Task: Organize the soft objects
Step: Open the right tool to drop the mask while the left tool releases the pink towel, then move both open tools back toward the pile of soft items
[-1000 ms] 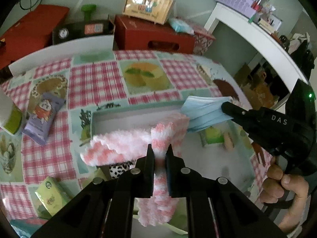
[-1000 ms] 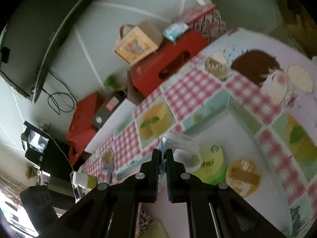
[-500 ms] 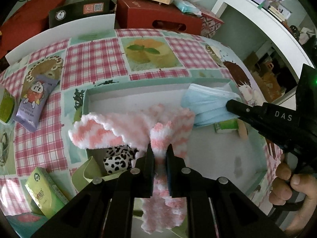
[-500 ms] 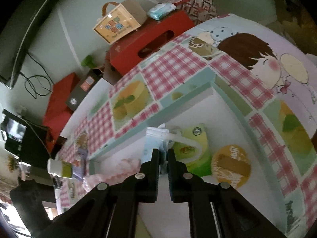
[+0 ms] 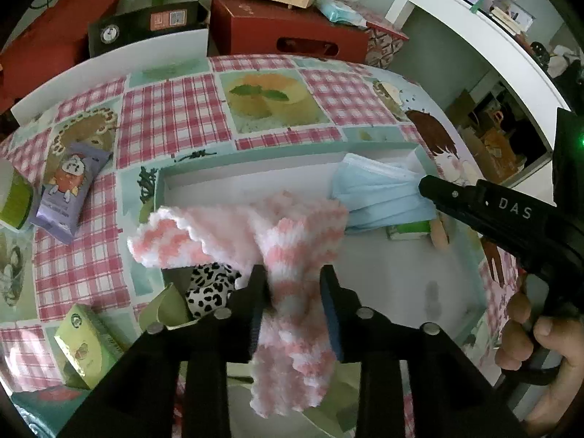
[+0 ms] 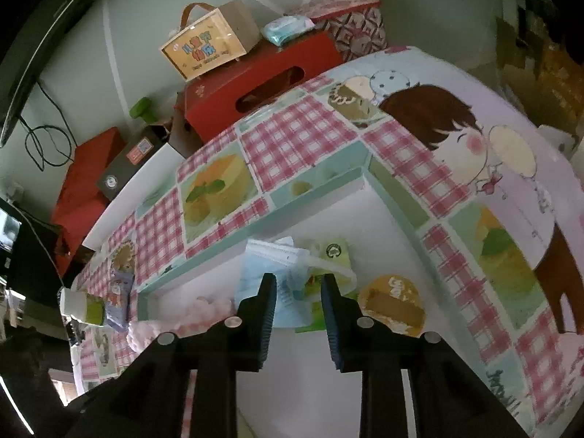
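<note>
Both pairs of tongs opening now, after being pinched tight a moment back. Left tongs a little apart, with the fluffy pink sock still hanging between the pads but no longer squeezed. Right tongs a little apart too, with the blue mask lying just past the tips and not gripped.

Sock draped half in and half out of the white box: middle over the box floor, one fluffy end flopped over the left rim onto the checked cloth on the bench. Mask flat at the far corner of the box, on top of a green packet, next to a round snack. Spotted black-and-white cloth tucked under the sock, near the rim.

To do this step well: open wider before lifting, so no fluff gets caught on the pads. Lift straight up, slowly, and watch for the sock coming along. Probably worth nudging the loose end back inside the box after, so nothing soft hangs over the side. Same for the mask: pull away gently so the ear loop does not catch.
</note>
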Tool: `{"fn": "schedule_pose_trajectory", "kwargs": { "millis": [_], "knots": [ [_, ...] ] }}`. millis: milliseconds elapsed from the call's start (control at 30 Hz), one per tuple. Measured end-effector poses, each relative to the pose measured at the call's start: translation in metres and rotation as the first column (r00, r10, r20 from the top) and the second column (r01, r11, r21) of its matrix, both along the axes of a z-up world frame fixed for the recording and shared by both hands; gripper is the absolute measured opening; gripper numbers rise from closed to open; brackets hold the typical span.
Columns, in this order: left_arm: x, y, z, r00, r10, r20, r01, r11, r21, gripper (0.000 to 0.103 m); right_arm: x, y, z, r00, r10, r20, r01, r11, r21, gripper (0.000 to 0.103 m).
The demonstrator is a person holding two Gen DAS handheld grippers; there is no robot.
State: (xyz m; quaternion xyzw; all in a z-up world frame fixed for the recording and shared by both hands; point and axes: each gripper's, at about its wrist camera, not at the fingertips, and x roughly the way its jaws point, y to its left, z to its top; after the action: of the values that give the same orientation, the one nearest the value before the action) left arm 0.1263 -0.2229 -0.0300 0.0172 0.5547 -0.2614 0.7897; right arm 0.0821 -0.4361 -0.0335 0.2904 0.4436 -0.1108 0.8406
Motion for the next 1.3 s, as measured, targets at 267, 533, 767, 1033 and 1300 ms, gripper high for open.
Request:
{"fn": "schedule_pose_trajectory", "kwargs": {
  "millis": [267, 533, 767, 1033, 1300],
  "knots": [
    [0.002, 0.012, 0.017, 0.998, 0.042, 0.038, -0.042, 0.999, -0.003, 0.065, 0.001, 0.009, 0.01, 1.0, 0.006, -0.014, -0.007, 0.997, -0.082, 0.064],
    [0.013, 0.031, 0.022, 0.988, 0.131, 0.085, -0.132, 0.991, 0.004, 0.089, 0.005, 0.015, 0.006, 0.998, 0.009, -0.064, -0.018, 0.991, -0.133, 0.085],
    [0.022, 0.047, 0.018, 0.971, 0.21, 0.112, -0.214, 0.977, 0.024, 0.101, 0.006, 0.022, 0.007, 0.997, 0.021, -0.077, -0.037, 0.975, -0.219, 0.103],
    [0.026, 0.057, 0.016, 0.962, 0.252, 0.102, -0.253, 0.967, -0.004, 0.101, 0.008, 0.021, 0.004, 0.996, 0.008, -0.092, -0.028, 0.975, -0.219, 0.103],
    [0.026, 0.057, 0.016, 0.96, 0.258, 0.109, -0.258, 0.966, -0.012, 0.101, 0.008, 0.022, 0.003, 0.996, 0.001, -0.091, -0.021, 0.975, -0.223, 0.103]
  ]
}}
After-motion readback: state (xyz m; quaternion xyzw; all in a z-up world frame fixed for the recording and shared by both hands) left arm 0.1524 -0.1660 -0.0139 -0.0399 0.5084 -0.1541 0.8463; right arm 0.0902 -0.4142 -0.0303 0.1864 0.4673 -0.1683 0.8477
